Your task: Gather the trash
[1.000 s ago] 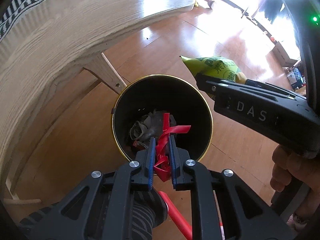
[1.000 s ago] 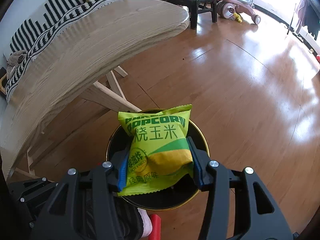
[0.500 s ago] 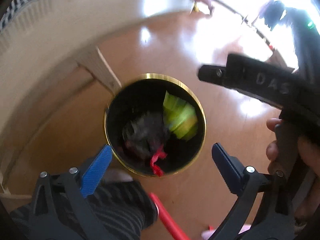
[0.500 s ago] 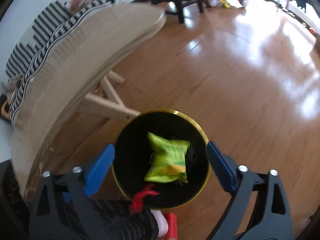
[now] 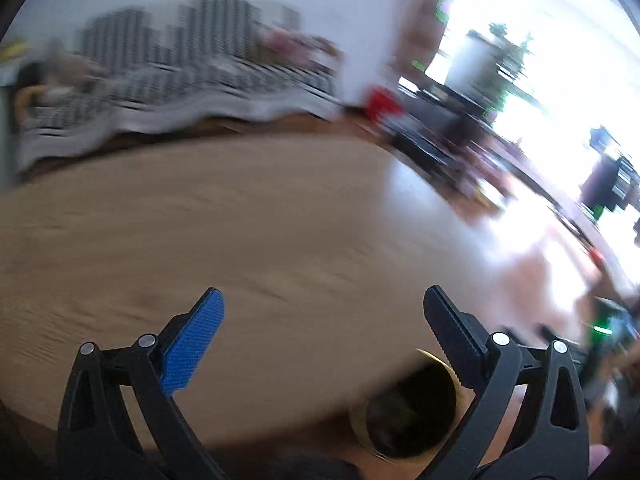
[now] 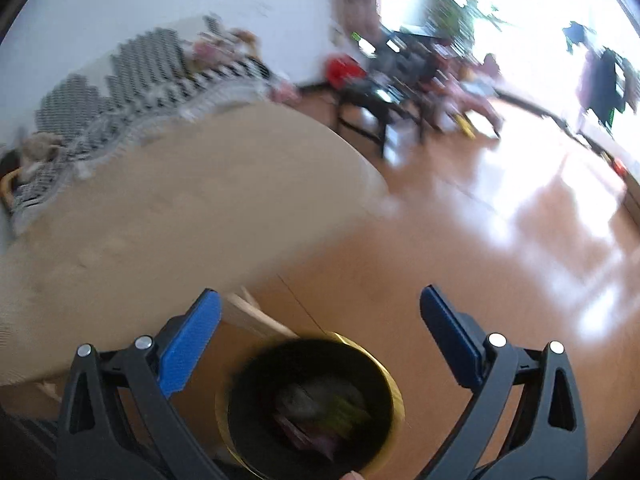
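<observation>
At six o'clock in the right wrist view: black bin with gold rim, on the floor beside the wooden table, trash lying inside, grey and green, blurred. Right gripper released, jaws wide, nothing between. Left gripper likewise spread and empty, bin at five o'clock. Drop-off apparently done; no further litter visible on the tabletop, though heavily blurred.

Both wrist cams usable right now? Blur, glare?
Left wrist view: heavy motion blur on the pale wooden tabletop, window blown out; only the left tongs are sharp. Right wrist view: milder blur, floor glare, contents of the black gold-rimmed bin smeared; right tongs crisp.
</observation>
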`<move>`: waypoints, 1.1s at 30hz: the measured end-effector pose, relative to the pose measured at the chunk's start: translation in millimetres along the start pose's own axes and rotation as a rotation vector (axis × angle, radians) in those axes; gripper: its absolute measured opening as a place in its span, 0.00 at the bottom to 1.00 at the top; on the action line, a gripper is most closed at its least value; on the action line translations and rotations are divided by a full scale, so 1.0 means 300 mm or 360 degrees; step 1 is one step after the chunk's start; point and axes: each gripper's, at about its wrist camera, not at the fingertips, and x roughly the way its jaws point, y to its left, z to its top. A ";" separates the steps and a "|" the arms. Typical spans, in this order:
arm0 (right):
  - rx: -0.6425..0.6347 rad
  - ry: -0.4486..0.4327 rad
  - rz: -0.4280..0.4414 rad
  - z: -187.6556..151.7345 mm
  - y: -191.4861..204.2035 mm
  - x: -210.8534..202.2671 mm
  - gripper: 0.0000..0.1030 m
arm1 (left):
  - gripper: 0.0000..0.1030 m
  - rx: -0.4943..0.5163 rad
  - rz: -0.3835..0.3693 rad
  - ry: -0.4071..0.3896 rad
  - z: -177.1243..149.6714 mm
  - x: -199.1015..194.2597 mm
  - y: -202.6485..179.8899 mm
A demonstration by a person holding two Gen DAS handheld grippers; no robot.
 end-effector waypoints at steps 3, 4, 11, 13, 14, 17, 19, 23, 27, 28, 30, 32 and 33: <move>-0.0159 -0.0079 0.0163 0.113 0.220 0.005 0.93 | 0.94 -0.0080 0.0191 -0.0114 0.030 -0.009 0.232; -0.0218 -0.0066 0.0260 0.166 0.339 0.023 0.93 | 0.94 -0.0108 0.0264 -0.0139 0.033 -0.005 0.295; -0.0349 0.0094 0.0558 0.211 0.924 0.182 0.93 | 0.94 -0.0291 0.0465 -0.0032 0.018 0.098 0.650; -0.0340 0.0138 0.0562 0.158 1.042 0.245 0.93 | 0.94 -0.0186 0.0589 -0.0013 0.027 0.108 0.695; -0.0357 0.0159 0.0563 0.137 1.074 0.268 0.93 | 0.94 -0.0166 0.0622 -0.0028 0.028 0.107 0.710; -0.0422 0.0237 0.0517 0.109 1.149 0.344 0.93 | 0.94 -0.0219 0.0586 -0.0041 0.041 0.095 0.776; -0.0323 0.0258 0.0480 0.125 1.172 0.395 0.93 | 0.94 -0.0261 0.0551 -0.0051 0.038 0.087 0.794; -0.0356 0.0324 0.0453 0.101 1.251 0.450 0.94 | 0.94 -0.0251 0.0561 -0.0018 0.043 0.105 0.787; -0.0432 0.0315 0.0427 0.089 1.270 0.464 0.94 | 0.94 -0.0210 0.0561 -0.0010 0.041 0.105 0.764; -0.0429 0.0311 0.0423 0.088 1.262 0.463 0.94 | 0.94 -0.0197 0.0571 0.0006 0.038 0.109 0.756; -0.0423 0.0295 0.0410 0.091 1.232 0.460 0.94 | 0.94 -0.0187 0.0586 0.0033 0.024 0.111 0.747; -0.0408 0.0288 0.0403 0.094 1.204 0.454 0.93 | 0.94 -0.0166 0.0599 0.0045 0.018 0.117 0.733; -0.0392 0.0289 0.0404 0.099 1.187 0.457 0.94 | 0.94 -0.0153 0.0605 0.0048 0.016 0.121 0.723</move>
